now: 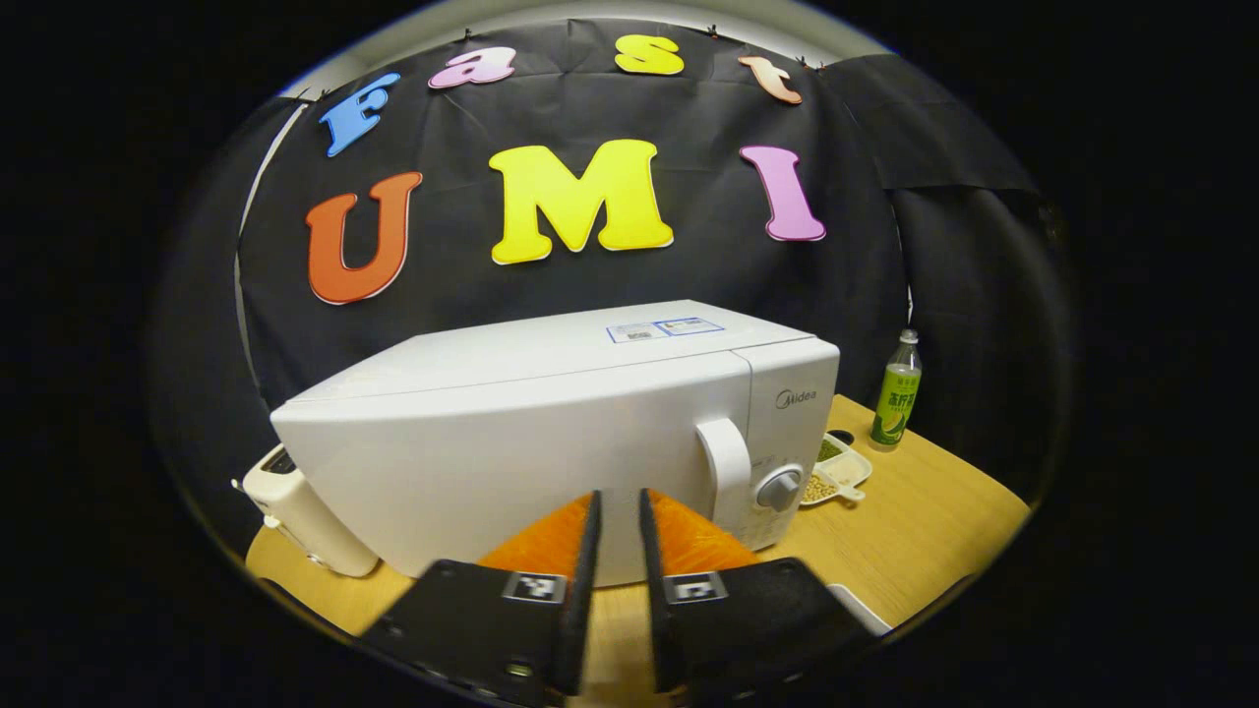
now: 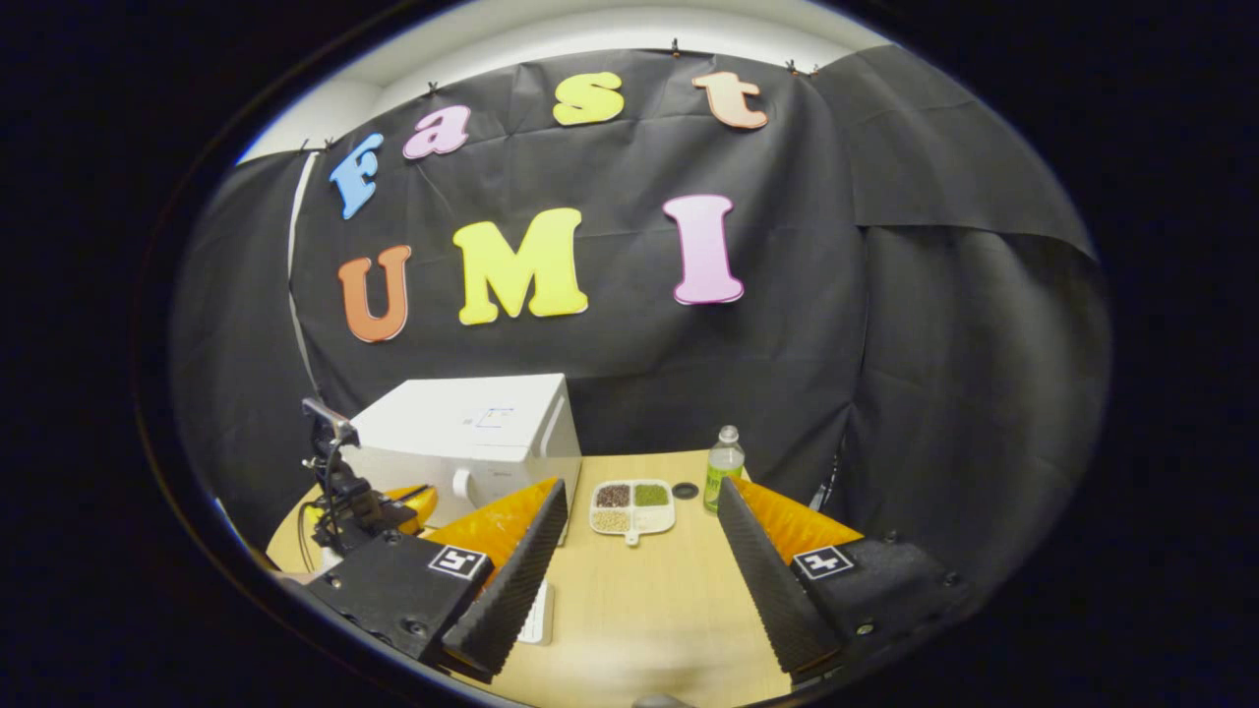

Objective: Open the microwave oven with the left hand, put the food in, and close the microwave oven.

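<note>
A: Well — microwave oven [image 1: 551, 442] shut, white door flush, sitting on the wooden table [image 1: 934, 521]. Handle [image 1: 726, 472] a vertical white loop just left of the round knob [image 1: 779, 489].

B: Left gripper [image 1: 618, 536]?

A: Nearly closed, only a thin slot between the foam-lined fingers, holding nothing. Aimed at the door face, left of the handle, not on it.

B: Right gripper [image 2: 639, 575]?

A: Spread wide, empty, hanging over bare table. Food tray [image 2: 632, 507] — small white divided dish with grains and beans — lying on the table between the microwave oven and the green bottle [image 2: 724, 469], well ahead of the open fingers.

B: Risks from here?

A: Likely several. Slot too narrow to pass round the handle as it stands; needs widening first, else just a shove against the door. Knob sitting right beside the handle — easy to catch or turn by mistake on a slightly rightward approach. Pull too hard and probably a sliding oven rather than a swinging door. Toaster-like white box [image 1: 295, 516] close by on the far side, tray close on the door side. Door swing direction impossible to tell from here. Tray shallow, loose contents — any tilt on the lift and likely a spill. Bottle near enough to knock.
</note>
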The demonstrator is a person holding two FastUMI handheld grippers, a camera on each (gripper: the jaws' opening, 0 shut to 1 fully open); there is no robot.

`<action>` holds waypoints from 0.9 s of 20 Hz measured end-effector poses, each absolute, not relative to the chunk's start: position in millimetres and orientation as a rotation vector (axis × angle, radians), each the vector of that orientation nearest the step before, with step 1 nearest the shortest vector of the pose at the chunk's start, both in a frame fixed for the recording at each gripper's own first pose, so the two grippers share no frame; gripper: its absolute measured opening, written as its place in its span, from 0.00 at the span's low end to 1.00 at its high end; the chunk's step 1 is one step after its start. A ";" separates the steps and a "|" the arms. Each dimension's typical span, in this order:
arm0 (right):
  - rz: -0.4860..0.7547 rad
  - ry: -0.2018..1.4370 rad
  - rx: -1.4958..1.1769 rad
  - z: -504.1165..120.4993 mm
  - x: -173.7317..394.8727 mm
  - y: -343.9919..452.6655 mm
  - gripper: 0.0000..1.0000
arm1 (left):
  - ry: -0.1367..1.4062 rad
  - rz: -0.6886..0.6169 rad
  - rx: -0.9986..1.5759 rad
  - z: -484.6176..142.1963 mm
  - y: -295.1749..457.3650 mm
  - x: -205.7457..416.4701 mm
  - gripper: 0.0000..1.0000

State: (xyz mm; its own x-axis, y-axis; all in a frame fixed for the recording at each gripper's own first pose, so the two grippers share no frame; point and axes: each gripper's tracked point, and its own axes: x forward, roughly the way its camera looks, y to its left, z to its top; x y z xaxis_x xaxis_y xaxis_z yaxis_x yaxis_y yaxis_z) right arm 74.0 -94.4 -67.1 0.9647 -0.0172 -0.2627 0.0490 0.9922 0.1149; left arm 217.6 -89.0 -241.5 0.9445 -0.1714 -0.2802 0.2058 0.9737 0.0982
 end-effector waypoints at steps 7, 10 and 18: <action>0.048 0.263 0.136 -78.7 71.1 -100.1 0.98 | 0.238 -0.129 0.156 -213.4 -70.6 192.8 0.96; 0.051 0.229 0.129 -74.1 68.2 -108.9 0.98 | 0.238 -0.111 0.164 -202.8 -70.3 179.7 0.96; -0.030 0.136 0.173 -63.2 49.3 -113.2 0.98 | 0.206 -0.126 0.127 -139.9 -71.5 132.6 0.96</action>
